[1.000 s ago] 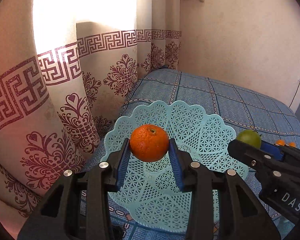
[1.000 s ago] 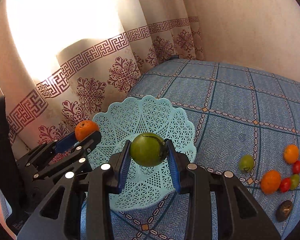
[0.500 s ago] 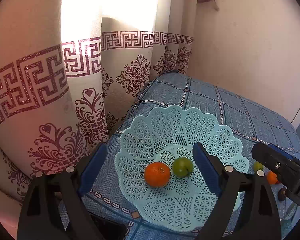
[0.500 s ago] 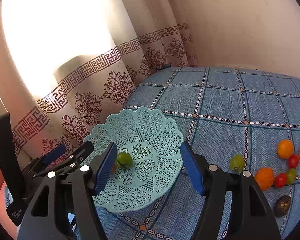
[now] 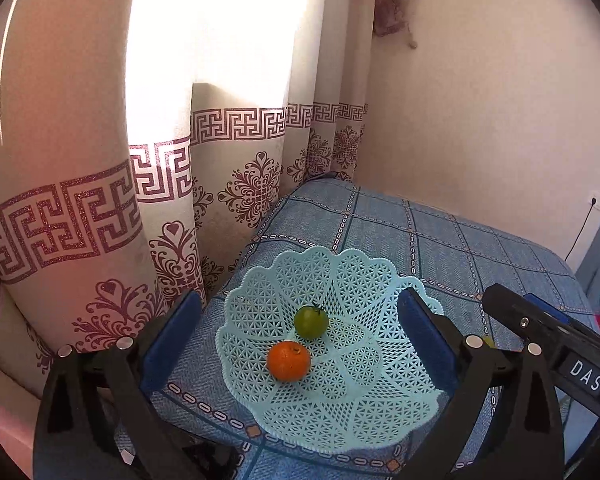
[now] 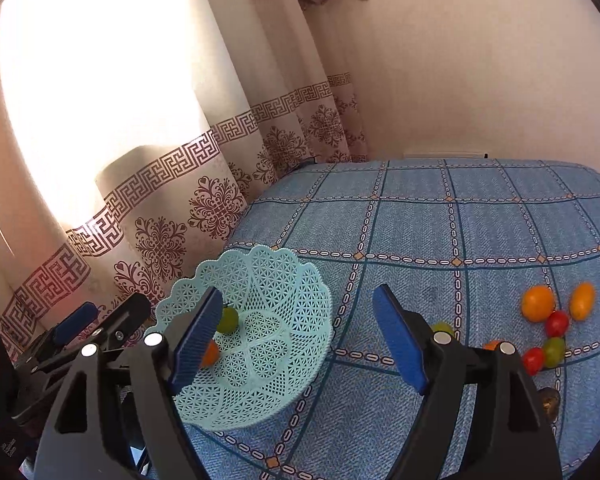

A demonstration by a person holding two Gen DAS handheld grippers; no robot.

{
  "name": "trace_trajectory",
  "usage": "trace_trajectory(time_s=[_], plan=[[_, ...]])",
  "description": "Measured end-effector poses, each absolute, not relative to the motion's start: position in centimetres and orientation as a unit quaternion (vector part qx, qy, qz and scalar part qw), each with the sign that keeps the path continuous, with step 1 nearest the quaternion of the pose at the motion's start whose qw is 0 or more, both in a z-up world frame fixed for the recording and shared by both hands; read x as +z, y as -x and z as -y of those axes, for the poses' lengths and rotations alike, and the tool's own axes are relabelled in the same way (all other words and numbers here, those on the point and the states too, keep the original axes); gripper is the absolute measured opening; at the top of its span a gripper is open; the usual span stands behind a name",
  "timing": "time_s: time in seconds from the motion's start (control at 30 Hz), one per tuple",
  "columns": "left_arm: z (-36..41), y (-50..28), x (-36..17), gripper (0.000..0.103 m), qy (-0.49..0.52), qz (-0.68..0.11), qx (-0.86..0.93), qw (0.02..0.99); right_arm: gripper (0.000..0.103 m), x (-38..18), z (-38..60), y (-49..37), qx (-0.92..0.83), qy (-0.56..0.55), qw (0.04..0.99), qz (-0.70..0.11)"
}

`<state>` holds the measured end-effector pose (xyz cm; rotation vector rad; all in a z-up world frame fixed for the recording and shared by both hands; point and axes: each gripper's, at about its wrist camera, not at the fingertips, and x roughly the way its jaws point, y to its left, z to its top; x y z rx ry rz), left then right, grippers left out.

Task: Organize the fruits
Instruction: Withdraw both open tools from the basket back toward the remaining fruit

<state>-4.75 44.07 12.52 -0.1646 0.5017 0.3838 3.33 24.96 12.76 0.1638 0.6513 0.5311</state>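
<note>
Both claws, left gripper [image 5: 300, 344] and right gripper [image 6: 300, 336], gape wide above your blue checked bedspread [image 6: 480, 220] (patterned curtain [image 5: 100, 220] beside).

We saw a pale turquoise lattice basket [image 5: 352, 412] holding one orange fruit [image 5: 288, 360] and one green fruit [image 5: 310, 321]. The bedcover [image 6: 480, 232] was blue, checked with dark lines and white dashes. The curtain [image 5: 100, 208] was cream with maroon key bands and floral motifs. Black grippers carried blue pads [image 5: 171, 344]. Loose fruits [image 6: 548, 320] were orange, red and green.
</note>
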Motion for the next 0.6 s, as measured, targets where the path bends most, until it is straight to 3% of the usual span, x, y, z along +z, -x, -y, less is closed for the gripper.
trace_trajectory(time_s=[0.6], plan=[[-39.1,4.5,12.2,0.1,0.036,-0.262,0.141,0.954,0.077,11.8,-14.2,-2.0,0.157,-0.074,0.929,-0.327]])
